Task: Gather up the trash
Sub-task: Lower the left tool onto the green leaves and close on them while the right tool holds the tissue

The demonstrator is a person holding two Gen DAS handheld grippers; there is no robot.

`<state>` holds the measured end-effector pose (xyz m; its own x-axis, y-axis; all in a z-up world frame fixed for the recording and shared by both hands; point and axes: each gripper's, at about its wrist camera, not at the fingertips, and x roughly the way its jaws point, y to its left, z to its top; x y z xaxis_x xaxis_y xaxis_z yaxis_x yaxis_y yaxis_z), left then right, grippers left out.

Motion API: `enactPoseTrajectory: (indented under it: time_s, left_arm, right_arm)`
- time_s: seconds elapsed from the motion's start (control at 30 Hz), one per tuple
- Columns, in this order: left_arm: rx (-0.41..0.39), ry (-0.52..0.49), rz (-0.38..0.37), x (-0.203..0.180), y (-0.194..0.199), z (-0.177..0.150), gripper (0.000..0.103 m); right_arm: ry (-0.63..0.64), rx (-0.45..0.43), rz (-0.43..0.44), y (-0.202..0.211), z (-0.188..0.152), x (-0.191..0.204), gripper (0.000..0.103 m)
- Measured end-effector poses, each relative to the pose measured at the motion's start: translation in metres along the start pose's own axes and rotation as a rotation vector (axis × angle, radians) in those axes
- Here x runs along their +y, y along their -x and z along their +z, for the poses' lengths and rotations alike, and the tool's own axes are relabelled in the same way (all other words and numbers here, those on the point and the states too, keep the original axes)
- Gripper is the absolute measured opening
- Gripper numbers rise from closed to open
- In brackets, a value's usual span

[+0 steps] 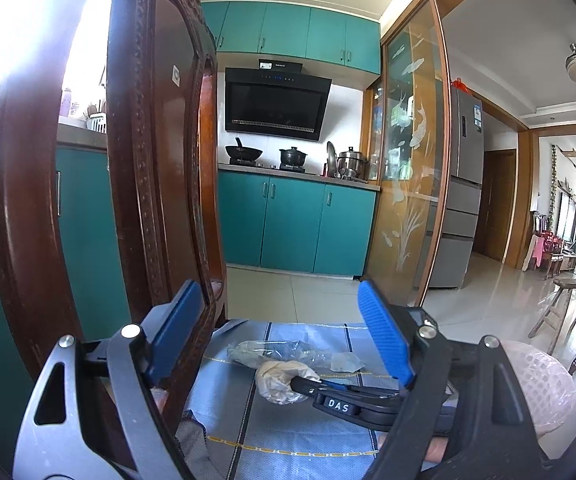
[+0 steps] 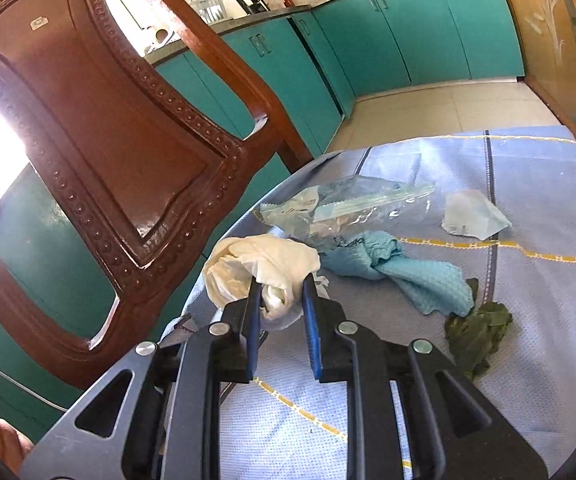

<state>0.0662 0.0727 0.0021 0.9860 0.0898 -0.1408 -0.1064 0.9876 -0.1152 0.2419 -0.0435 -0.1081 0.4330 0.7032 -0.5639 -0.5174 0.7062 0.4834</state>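
A crumpled white tissue wad (image 2: 264, 268) lies at the left edge of the blue tablecloth (image 2: 527, 320). My right gripper (image 2: 282, 288) is shut on the wad; it also shows in the left wrist view (image 1: 305, 384) pinching the wad (image 1: 280, 380). Beyond it lie a clear plastic bag (image 2: 339, 204), a teal cloth (image 2: 403, 272), a small clear wrapper (image 2: 471, 214) and a green leaf scrap (image 2: 475, 332). My left gripper (image 1: 284, 332) is open and empty, held above the table, its fingers (image 1: 383, 336) wide apart.
A carved wooden chair back (image 2: 100, 152) stands close at the table's left edge, also in the left wrist view (image 1: 156, 160). Teal kitchen cabinets (image 1: 295, 224) and tiled floor lie beyond. A pink mesh basket (image 1: 535, 388) sits at the right.
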Motion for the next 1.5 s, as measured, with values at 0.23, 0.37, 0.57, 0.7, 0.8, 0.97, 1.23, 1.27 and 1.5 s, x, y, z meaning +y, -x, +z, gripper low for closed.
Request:
enactPoseTrajectory:
  time_s: [0.23, 0.37, 0.57, 0.7, 0.8, 0.97, 1.23, 1.27, 1.5]
  left_arm:
    - [0.026, 0.008, -0.037, -0.008, 0.004, -0.007, 0.083]
    - [0.007, -0.011, -0.012, -0.014, 0.013, -0.011, 0.086]
    - [0.074, 0.015, 0.001, -0.012, 0.011, -0.022, 0.087]
    - [0.099, 0.049, 0.022, -0.002, 0.014, -0.029, 0.087]
    - [0.13, 0.061, 0.036, 0.005, 0.018, -0.04, 0.087]
    - [0.196, 0.075, 0.054, 0.011, 0.022, -0.057, 0.087]
    - [0.201, 0.052, 0.084, 0.013, 0.029, -0.064, 0.087]
    - [0.204, 0.053, 0.084, 0.013, 0.026, -0.063, 0.087]
    - [0.276, -0.078, -0.118, -0.024, -0.023, -0.027, 0.087]
  right_arm:
    - [0.006, 0.023, -0.001, -0.013, -0.002, 0.003, 0.021]
    - [0.012, 0.029, -0.006, -0.019, -0.003, 0.005, 0.021]
    - [0.012, 0.023, -0.022, -0.021, -0.003, 0.005, 0.021]
    - [0.001, 0.002, -0.036, -0.017, -0.001, 0.002, 0.021]
    - [0.0, -0.018, -0.058, -0.01, 0.001, -0.002, 0.021]
    - [0.025, -0.04, -0.075, 0.0, 0.003, 0.001, 0.021]
    - [0.1, -0.047, -0.083, 0.0, 0.004, 0.017, 0.021]
    - [0.099, -0.063, -0.092, 0.006, 0.007, 0.017, 0.021]
    - [-0.006, -0.272, -0.198, 0.103, 0.033, -0.031, 0.021]
